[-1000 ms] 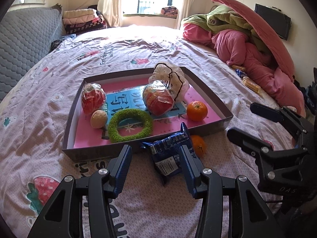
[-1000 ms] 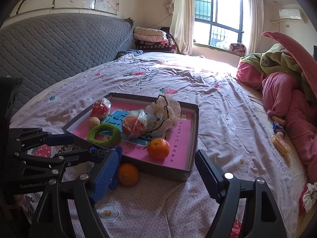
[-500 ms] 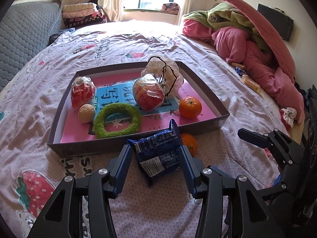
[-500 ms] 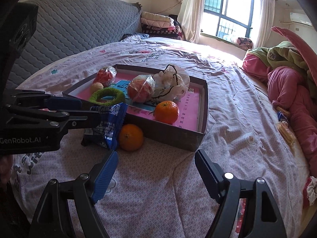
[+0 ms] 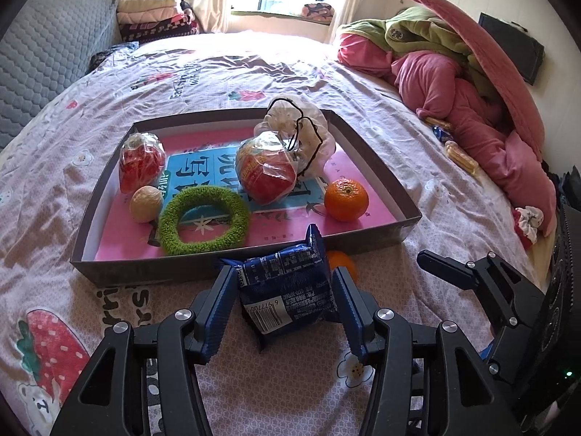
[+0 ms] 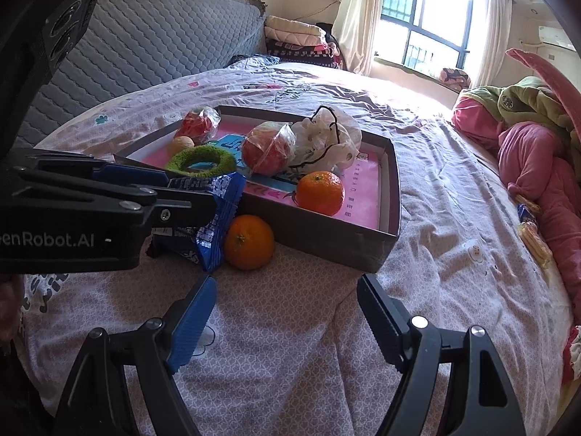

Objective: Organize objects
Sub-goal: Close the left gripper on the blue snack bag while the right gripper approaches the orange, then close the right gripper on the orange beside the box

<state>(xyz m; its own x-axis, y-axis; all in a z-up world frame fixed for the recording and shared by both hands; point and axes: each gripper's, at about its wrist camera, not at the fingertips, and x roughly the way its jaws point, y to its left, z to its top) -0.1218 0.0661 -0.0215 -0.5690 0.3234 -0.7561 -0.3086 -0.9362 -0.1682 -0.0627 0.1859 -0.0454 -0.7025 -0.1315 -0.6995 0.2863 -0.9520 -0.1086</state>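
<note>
A bed (image 5: pixel 363 83) covered by a pale lilac sheet with strawberry prints carries everything. Directly on it lie a shallow dark box (image 5: pixel 366 241) with a pink floor, a blue snack packet (image 5: pixel 287 294) and a loose orange (image 6: pixel 248 241) just beside the box's near wall. Pink and green bedding (image 5: pixel 468 83) is heaped along one edge.

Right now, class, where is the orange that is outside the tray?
In the right wrist view, the loose orange lies on the bedspread against the tray, beside the blue packet.
</note>
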